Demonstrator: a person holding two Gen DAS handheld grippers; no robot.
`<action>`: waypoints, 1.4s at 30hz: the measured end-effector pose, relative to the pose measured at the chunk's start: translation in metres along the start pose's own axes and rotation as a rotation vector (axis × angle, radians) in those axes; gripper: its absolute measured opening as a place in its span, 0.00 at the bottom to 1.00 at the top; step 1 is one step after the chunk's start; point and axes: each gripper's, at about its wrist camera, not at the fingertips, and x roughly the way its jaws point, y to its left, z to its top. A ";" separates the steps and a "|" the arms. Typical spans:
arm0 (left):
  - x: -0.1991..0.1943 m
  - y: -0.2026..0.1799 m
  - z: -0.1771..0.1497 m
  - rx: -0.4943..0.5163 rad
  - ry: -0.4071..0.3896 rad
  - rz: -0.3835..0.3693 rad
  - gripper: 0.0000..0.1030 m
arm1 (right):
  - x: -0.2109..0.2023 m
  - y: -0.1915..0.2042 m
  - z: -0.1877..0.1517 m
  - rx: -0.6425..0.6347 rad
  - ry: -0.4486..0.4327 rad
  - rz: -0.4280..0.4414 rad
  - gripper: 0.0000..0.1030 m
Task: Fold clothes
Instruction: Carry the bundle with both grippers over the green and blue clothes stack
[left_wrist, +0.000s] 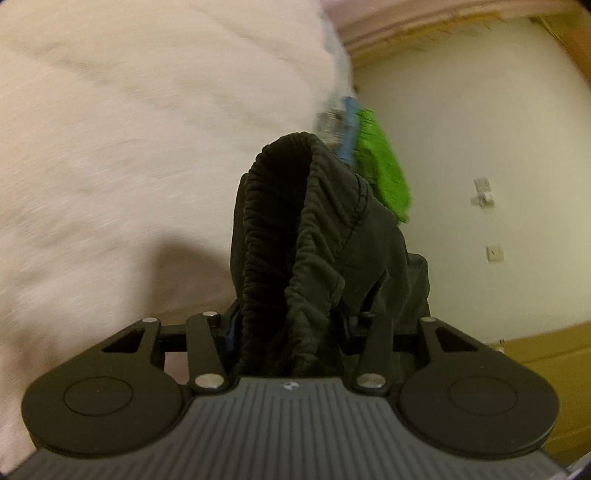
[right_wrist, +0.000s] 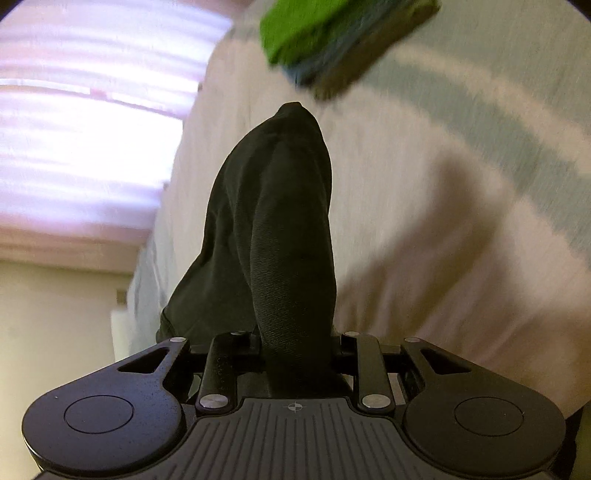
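A black garment (left_wrist: 314, 236) with a gathered elastic waistband bunches up in front of the left wrist camera. My left gripper (left_wrist: 291, 332) is shut on that waistband, and the cloth hides its fingertips. In the right wrist view a smooth fold of the same black garment (right_wrist: 280, 229) rises from my right gripper (right_wrist: 299, 350), which is shut on it. The cloth covers those fingertips too. Both views are tilted and blurred. A pale bed sheet (left_wrist: 129, 147) lies behind the garment.
A stack of folded clothes, green on top (right_wrist: 295, 33) over blue and grey, rests on the bed sheet (right_wrist: 443, 184); the green piece (left_wrist: 384, 173) also shows behind the garment. A cream wall (left_wrist: 480, 147) with sockets and a bright curtained window (right_wrist: 85, 129) lie beyond the bed.
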 end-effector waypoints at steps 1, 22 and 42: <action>0.010 -0.015 0.006 0.014 0.003 -0.005 0.40 | -0.012 -0.002 0.010 0.005 -0.014 0.003 0.24; 0.261 -0.276 0.240 0.169 -0.114 -0.088 0.40 | -0.093 0.083 0.410 -0.114 -0.176 0.073 0.25; 0.402 -0.191 0.296 0.128 -0.010 0.065 0.46 | 0.027 -0.018 0.480 0.005 -0.075 -0.034 0.29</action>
